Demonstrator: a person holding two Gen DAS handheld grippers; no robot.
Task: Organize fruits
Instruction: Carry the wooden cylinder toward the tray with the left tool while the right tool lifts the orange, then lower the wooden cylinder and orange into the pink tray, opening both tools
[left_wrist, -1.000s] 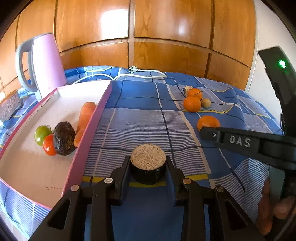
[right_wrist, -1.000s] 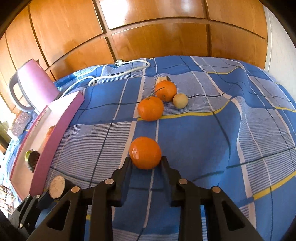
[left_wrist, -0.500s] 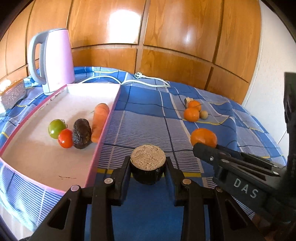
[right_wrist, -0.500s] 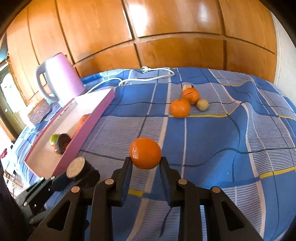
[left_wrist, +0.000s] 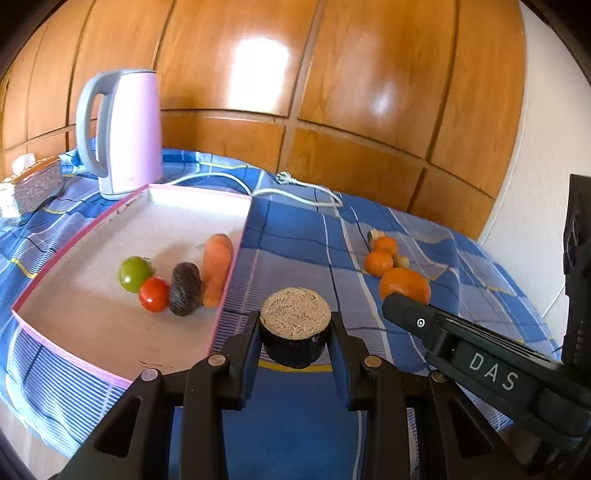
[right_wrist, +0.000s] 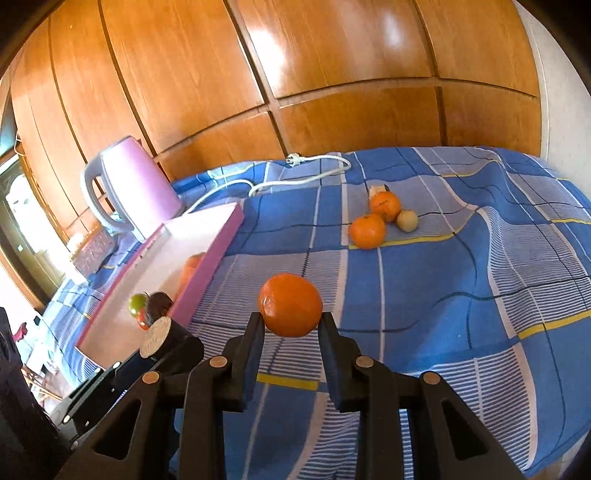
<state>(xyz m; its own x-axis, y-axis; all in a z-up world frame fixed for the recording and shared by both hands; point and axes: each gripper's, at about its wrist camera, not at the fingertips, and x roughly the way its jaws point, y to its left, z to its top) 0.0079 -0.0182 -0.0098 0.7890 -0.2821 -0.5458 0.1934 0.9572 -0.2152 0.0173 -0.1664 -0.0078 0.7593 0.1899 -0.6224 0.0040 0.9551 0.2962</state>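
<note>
Behind tray wall (right_wrist: 207, 266) — carrot (right_wrist: 190, 267) half hidden | tomato (right_wrist: 142, 320) barely visible

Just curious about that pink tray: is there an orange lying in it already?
No. The pink tray holds only a carrot, a dark avocado, a red tomato and a green tomato.

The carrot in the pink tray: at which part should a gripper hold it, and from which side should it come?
Probably grip the carrot across its middle, coming from above. It lies flat, its length along the wall of the pink tray, with the dark avocado close on its other side. Little room is left at both flanks, so the fingers should slide down narrowly, or take the freer far end.
</note>
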